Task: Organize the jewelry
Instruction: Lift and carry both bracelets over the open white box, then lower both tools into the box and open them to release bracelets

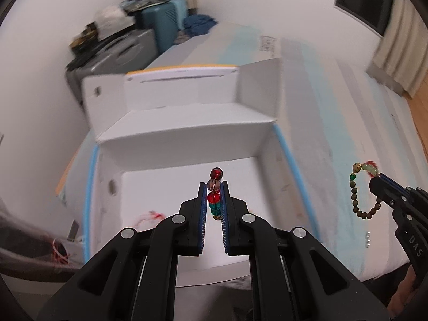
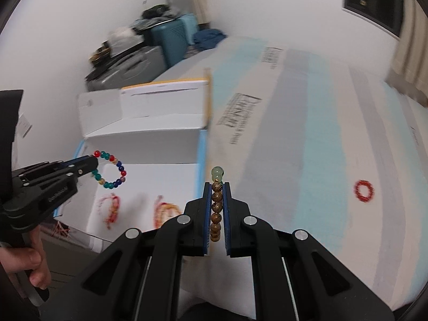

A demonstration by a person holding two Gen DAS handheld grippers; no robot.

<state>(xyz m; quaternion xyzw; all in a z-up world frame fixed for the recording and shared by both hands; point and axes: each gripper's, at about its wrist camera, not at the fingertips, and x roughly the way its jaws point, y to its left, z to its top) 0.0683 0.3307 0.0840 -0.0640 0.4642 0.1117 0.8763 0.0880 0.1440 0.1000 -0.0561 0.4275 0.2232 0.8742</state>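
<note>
My left gripper is shut on a bracelet of red, teal and blue glass beads and holds it above the open white box. It also shows in the right wrist view, hanging from the left gripper. My right gripper is shut on a wooden bead bracelet with green beads, over the box's right edge. In the left wrist view that bracelet hangs from the right gripper. Two red and pink bracelets lie in the box.
A red bead bracelet lies on the striped bed surface to the right. The box's lid flap stands up behind. Suitcases and clutter stand by the far wall. A person's hand holds the left gripper's handle.
</note>
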